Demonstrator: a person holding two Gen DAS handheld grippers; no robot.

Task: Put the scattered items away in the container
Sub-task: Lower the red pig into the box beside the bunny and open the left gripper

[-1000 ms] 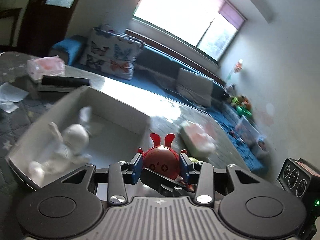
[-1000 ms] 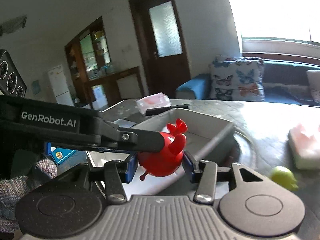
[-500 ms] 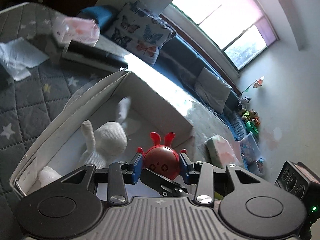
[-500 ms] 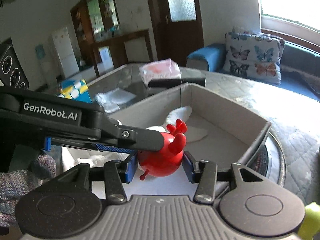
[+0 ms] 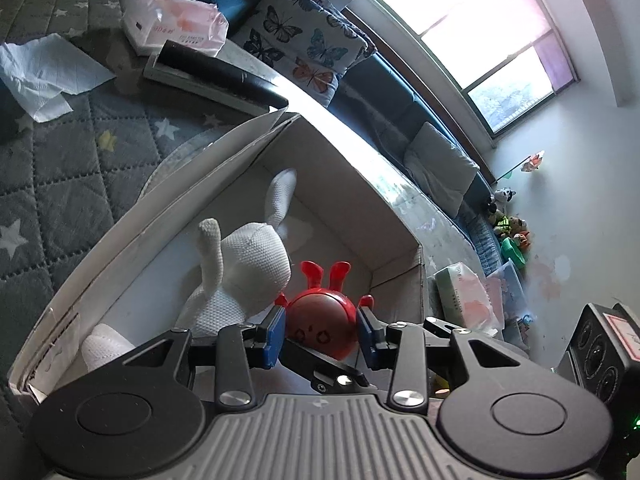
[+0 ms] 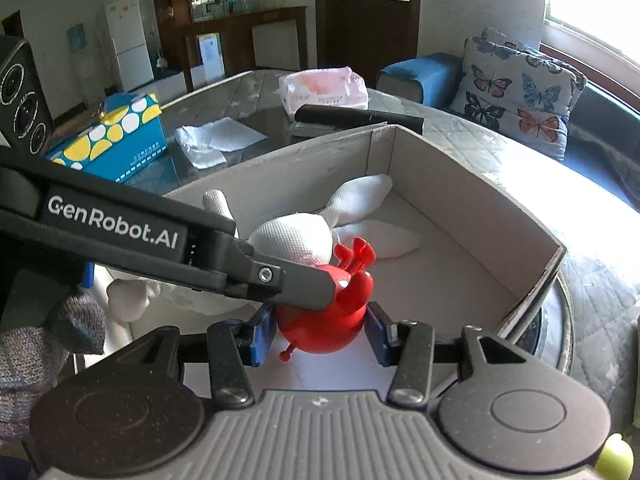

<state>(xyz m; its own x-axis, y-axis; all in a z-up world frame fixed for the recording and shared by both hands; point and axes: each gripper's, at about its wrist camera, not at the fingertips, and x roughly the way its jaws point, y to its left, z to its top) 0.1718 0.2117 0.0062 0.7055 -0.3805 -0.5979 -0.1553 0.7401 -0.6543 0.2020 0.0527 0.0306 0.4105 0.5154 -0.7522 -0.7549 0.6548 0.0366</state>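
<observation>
Placement step: the left gripper (image 5: 320,336) and right gripper (image 6: 318,334) both clasp the red toy (image 6: 326,312) above the box (image 6: 472,184), beside a white plush rabbit (image 5: 244,268). Next, both must release so it drops inside.

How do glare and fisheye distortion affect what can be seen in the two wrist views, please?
Left wrist view: the window is blown out and the box walls bow. Right wrist view: sunlight washes out the quilted table on the right; the red toy stays sharp.

Both wrist views look down closely, sharing the box (image 5: 248,148) interior.
</observation>
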